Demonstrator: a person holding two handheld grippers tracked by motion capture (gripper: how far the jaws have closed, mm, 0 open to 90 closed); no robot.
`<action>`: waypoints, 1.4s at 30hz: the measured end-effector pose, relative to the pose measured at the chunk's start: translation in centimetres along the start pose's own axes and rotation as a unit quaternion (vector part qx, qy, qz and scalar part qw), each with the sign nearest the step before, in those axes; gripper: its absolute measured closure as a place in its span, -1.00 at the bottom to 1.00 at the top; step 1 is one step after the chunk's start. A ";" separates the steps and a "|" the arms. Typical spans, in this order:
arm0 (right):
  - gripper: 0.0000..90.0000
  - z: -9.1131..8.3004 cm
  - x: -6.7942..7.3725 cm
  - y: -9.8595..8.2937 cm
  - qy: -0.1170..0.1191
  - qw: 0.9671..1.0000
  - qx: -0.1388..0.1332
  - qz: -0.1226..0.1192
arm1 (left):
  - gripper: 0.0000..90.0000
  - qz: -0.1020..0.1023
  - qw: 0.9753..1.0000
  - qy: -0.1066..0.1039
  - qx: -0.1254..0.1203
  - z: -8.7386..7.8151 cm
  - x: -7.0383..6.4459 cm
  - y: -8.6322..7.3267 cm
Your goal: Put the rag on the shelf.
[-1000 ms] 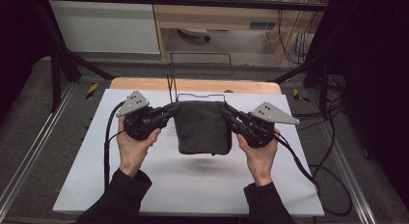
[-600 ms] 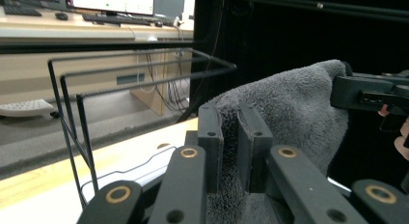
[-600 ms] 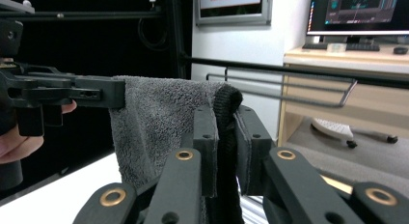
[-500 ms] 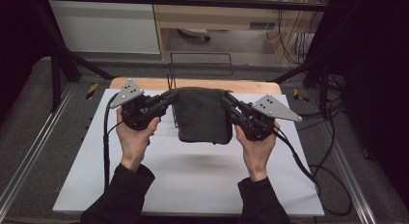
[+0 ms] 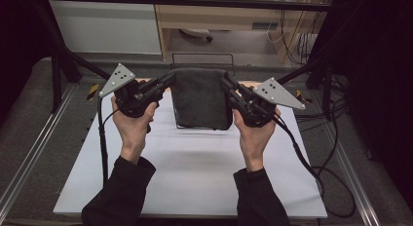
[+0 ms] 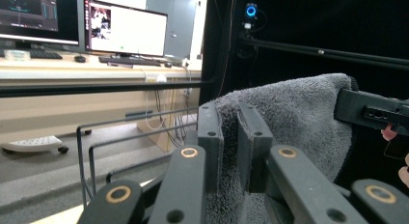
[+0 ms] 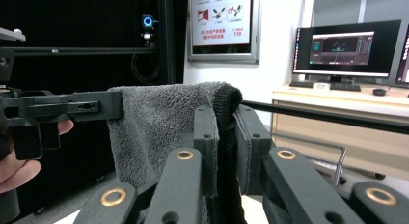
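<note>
A dark grey towel [image 5: 200,97] hangs folded in the air over the far part of the white table top [image 5: 195,167]. My left gripper [image 5: 168,83] is shut on its upper left corner, and my right gripper [image 5: 227,84] is shut on its upper right corner. In the left gripper view the jaws of the left gripper [image 6: 229,123] pinch the towel [image 6: 294,113], with the right gripper [image 6: 371,110] at the far edge. The right gripper view has its own gripper [image 7: 224,123] clamped on the towel's [image 7: 159,122] folded edge, and the left gripper [image 7: 72,108] holds the other corner.
A thin wire rack [image 5: 202,55] stands at the table's far edge, right behind the towel; its bars [image 6: 125,137] sit left of my left gripper. Cables trail off the table's right side [image 5: 311,162]. Desks with monitors [image 7: 342,50] stand beyond.
Both hands have lifted the towel higher and carried it away from the person, toward the wire rack at the far edge. The grip on both corners has held.
</note>
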State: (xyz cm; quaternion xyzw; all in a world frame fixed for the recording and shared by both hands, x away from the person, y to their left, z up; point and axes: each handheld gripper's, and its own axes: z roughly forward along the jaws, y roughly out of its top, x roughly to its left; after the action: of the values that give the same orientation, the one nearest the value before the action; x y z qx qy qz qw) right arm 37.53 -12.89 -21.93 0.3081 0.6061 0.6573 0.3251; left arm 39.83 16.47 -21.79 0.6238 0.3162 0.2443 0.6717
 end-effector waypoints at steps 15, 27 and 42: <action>0.81 1.4 -0.2 3.1 -0.007 1.000 -0.027 -0.011 | 0.81 0.005 0.999 0.007 -0.039 0.8 0.3 3.0; 0.81 3.3 -0.9 5.2 -0.014 0.999 -0.033 -0.018 | 0.81 0.005 0.999 0.014 -0.051 1.8 1.1 5.0; 0.81 5.3 -2.8 7.5 -0.017 0.999 -0.045 -0.007 | 0.81 0.020 0.998 0.024 -0.056 3.6 1.5 8.0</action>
State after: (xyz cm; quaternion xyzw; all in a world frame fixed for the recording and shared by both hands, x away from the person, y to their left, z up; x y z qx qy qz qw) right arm 43.01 -12.38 -14.09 0.3008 0.5724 0.6760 0.3534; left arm 44.05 15.92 -13.93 0.5853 0.3056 0.2897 0.6929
